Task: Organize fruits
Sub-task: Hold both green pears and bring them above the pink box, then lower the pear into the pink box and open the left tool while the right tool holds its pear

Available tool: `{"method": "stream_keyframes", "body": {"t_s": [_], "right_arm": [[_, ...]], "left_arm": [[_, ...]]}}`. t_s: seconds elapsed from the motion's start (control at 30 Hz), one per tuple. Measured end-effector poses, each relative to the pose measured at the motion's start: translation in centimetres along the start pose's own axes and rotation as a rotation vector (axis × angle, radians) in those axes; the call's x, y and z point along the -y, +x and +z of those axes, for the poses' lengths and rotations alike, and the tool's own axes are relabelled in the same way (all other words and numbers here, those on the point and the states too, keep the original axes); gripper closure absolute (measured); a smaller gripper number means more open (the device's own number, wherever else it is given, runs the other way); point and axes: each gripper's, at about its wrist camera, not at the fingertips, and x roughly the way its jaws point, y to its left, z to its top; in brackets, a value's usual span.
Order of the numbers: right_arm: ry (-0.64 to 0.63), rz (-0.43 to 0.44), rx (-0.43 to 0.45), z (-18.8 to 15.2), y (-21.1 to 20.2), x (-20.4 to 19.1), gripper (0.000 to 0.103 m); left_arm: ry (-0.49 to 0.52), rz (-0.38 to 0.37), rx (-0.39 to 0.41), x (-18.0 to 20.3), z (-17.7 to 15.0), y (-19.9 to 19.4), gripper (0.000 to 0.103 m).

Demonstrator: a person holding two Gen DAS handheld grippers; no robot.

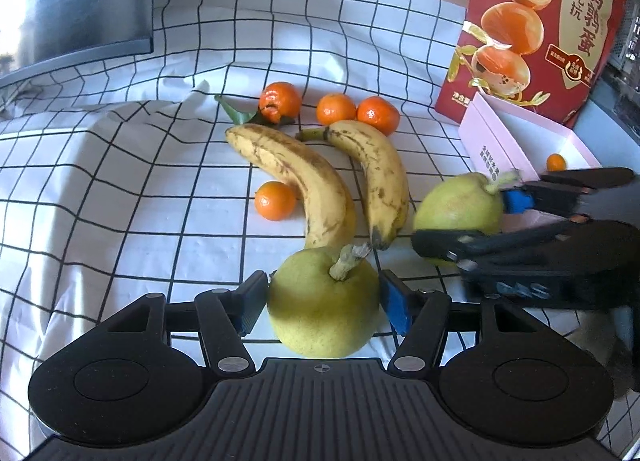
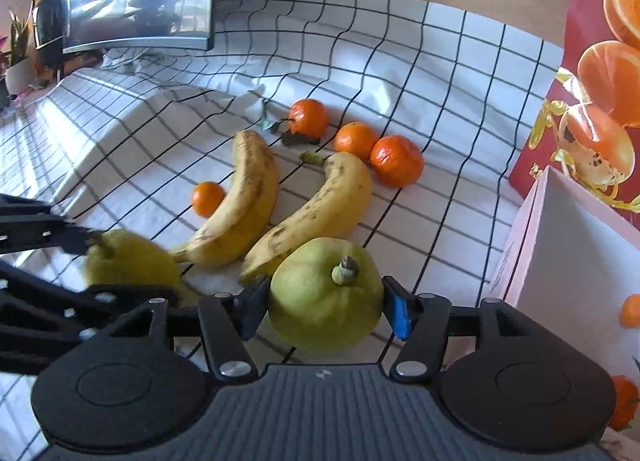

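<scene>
A checked white cloth [image 1: 120, 181] is spread over the table, and the fruit is laid out on it. Two pears are seen, one in each gripper. The yellow-green pear [image 1: 322, 303] is bracketed by the left gripper [image 1: 323, 303]: the pads are set against its two flanks, so it is gripped at a moderate opening, stem up. The greener pear [image 2: 325, 295] is held likewise between the pads of the right gripper [image 2: 326, 301], whose jaws are parted about as wide as the fruit; the blue pad [image 2: 400, 311] is pressed to its right side. Both pears appear to rest on the cloth, though lift cannot be told.

Two spotted bananas [image 1: 304, 185] are lain side by side just beyond the pears, the tip of one close to the yellow-green pear's stem. A small mandarin [image 1: 275, 200] is placed just beside the left banana. Three further mandarins [image 1: 336, 109] are grouped behind the bananas; the leftmost has a leaf [image 1: 236, 111] attached.

A pink box [image 1: 516, 141] is seen at the right, open, with a mandarin [image 1: 556, 162] inside it. A red carton [image 1: 536, 29] printed with egg pictures is stood behind the box. A monitor [image 1: 76, 1] is seen at the far left.
</scene>
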Motion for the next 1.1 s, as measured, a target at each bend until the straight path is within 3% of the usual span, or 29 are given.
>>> {"method": "stream_keyframes", "body": {"t_s": [0.07,0.13,0.27,0.63,0.87,1.1], "right_arm": [[0.01,0.017,0.01,-0.2,-1.3,-0.2,0.043],[0.009,-0.02,0.02,-0.6,-2.8,-0.3,0.043],[0.072,0.024,0.023,-2.2,-6.4,0.9,0.043],[0.182,-0.082,-0.025,-7.1,-12.8,4.4,0.043],[0.283,-0.138,-0.026,-9.2,-15.2,7.4,0.043],[0.33,-0.152,0.011,-10.1,-17.5,9.0,0.043]], "left_arm": [[-0.005,-0.021,0.001,-0.3,0.0,0.0,0.035],[0.005,-0.016,-0.009,-0.2,-0.1,0.3,0.037],[0.043,-0.003,-0.009,0.3,-0.1,0.5,0.036],[0.128,-0.022,-0.065,1.0,0.1,-0.1,0.037],[0.2,-0.087,-0.063,4.3,1.1,-1.5,0.037],[0.334,-0.197,0.014,10.5,5.7,-3.8,0.037]]}}
